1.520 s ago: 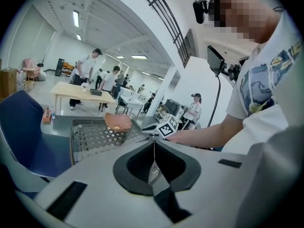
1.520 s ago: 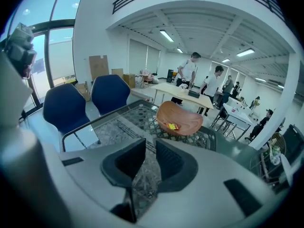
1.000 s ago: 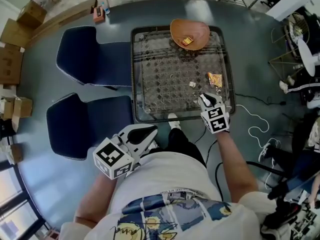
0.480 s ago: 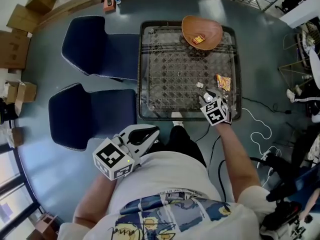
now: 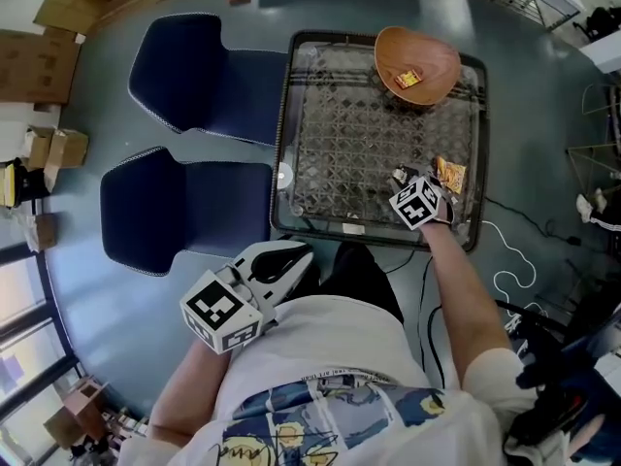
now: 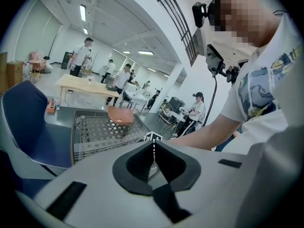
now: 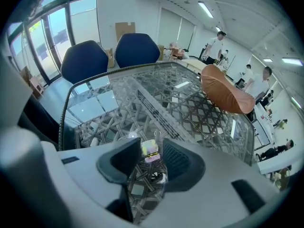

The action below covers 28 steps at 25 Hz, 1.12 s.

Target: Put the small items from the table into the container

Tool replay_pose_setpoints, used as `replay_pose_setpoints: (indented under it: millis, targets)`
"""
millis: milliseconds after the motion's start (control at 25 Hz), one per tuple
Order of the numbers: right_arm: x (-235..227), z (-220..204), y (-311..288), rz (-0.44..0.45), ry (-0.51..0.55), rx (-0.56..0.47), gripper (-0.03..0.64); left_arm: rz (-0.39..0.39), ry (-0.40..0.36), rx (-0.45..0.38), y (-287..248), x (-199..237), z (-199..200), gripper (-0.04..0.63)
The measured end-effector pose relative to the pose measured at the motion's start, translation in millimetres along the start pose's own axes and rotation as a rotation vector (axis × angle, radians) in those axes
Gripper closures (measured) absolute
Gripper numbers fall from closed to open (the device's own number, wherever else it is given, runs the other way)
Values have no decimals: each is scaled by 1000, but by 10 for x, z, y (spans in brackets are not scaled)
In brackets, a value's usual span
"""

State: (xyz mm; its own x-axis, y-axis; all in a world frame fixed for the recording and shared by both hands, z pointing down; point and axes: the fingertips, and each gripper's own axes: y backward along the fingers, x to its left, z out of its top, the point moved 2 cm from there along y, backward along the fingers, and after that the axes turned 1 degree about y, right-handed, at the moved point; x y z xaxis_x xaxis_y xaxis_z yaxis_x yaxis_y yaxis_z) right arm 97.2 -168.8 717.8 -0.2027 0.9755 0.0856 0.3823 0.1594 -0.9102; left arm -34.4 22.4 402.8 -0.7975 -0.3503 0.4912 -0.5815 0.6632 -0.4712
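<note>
The step in hand looks like the pick-up of a small wrapped sweet (image 7: 150, 151) from the glass table (image 5: 340, 115). The right tongs (image 5: 401, 176) point steeply down at it with their jaws opening. The sweet lies between the two tips with a gap on either side, so nothing is grasped yet.

To do this well:
- Keep the sweet centred between the pads.
- Bring the tips down until they almost meet the glass, and only then close. The wrapper is small and light, and a pad that lands first on one side would likely skate it away over the smooth glass.
- Close gently and lift straight up before swinging away.

The container, a wooden bowl (image 5: 437, 61), stands well beyond the right tongs at the far corner of the table. It already holds one orange packet (image 5: 408, 78). Another orange packet (image 5: 450, 173) lies just beside the right tongs, toward the table's edge, and seems next in line.

The left tongs (image 6: 153, 151) are clenched with nothing in them, held near the person's body and well apart from the table things.

The sweet is a tiny block in a pale, glossy wrapper, yellowish above and pinkish below, with a dark band across its middle. It looks crinkly, and firm enough to pinch.
</note>
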Motion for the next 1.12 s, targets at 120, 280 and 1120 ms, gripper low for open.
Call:
replay_pose_setpoints:
  millis: [120, 280, 1120]
  targets:
    - [12, -28, -125, 39, 27, 14, 485, 20, 8, 6, -79, -2, 24, 586]
    - [27, -55, -172, 53, 46, 25, 488, 36, 18, 5, -122, 17, 47, 586]
    - [-1501, 810, 505, -128, -49, -179, 505, 56, 14, -41, -381, 15, 248, 586]
